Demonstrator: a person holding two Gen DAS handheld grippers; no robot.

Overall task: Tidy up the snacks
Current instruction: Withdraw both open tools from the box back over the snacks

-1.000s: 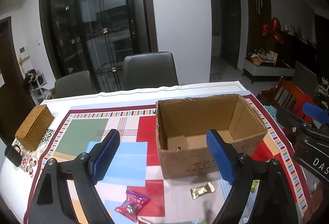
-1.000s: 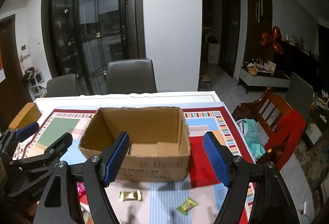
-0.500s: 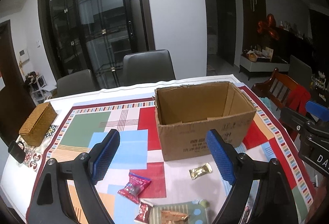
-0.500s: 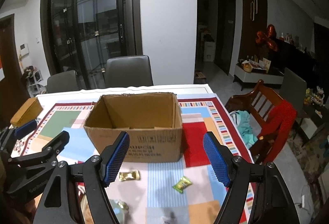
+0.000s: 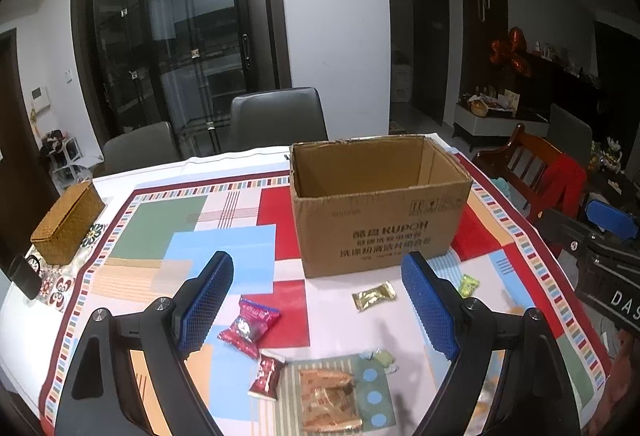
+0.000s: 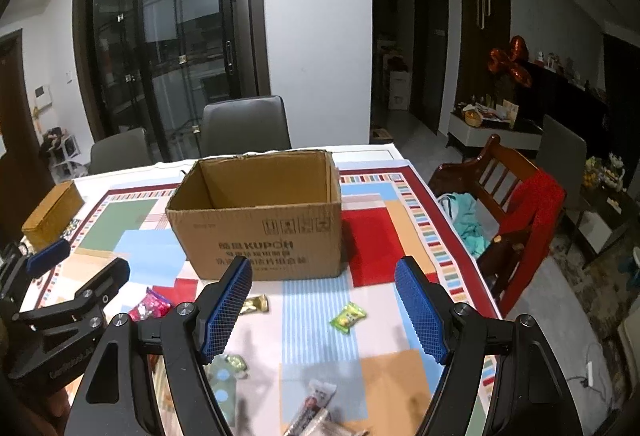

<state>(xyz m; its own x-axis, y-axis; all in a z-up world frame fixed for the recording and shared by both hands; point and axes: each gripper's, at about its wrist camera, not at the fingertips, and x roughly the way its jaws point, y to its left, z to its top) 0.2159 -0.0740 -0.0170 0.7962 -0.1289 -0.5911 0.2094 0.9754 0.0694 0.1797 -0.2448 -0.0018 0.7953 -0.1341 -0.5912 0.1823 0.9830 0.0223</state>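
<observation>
An open cardboard box (image 5: pixel 380 208) stands on the patchwork tablecloth; it also shows in the right wrist view (image 6: pixel 260 220). Loose snacks lie in front of it: a gold candy (image 5: pixel 374 296), a pink-red packet (image 5: pixel 248 326), a small red packet (image 5: pixel 267 378), an orange wrapped pack (image 5: pixel 328 400) and a green candy (image 6: pixel 347 317). My left gripper (image 5: pixel 318 310) is open and empty above the snacks. My right gripper (image 6: pixel 324 310) is open and empty, hovering near the green candy. The box's inside is hidden from here.
A woven basket box (image 5: pixel 68 222) sits at the table's left edge. Grey chairs (image 5: pixel 276 120) stand behind the table. A wooden chair with red cloth (image 6: pixel 516 204) stands to the right. A dark wrapped bar (image 6: pixel 314 406) lies near the front edge.
Both grippers have pulled back from the box toward the table's front, so more snacks come into view. Both stay open and empty.
</observation>
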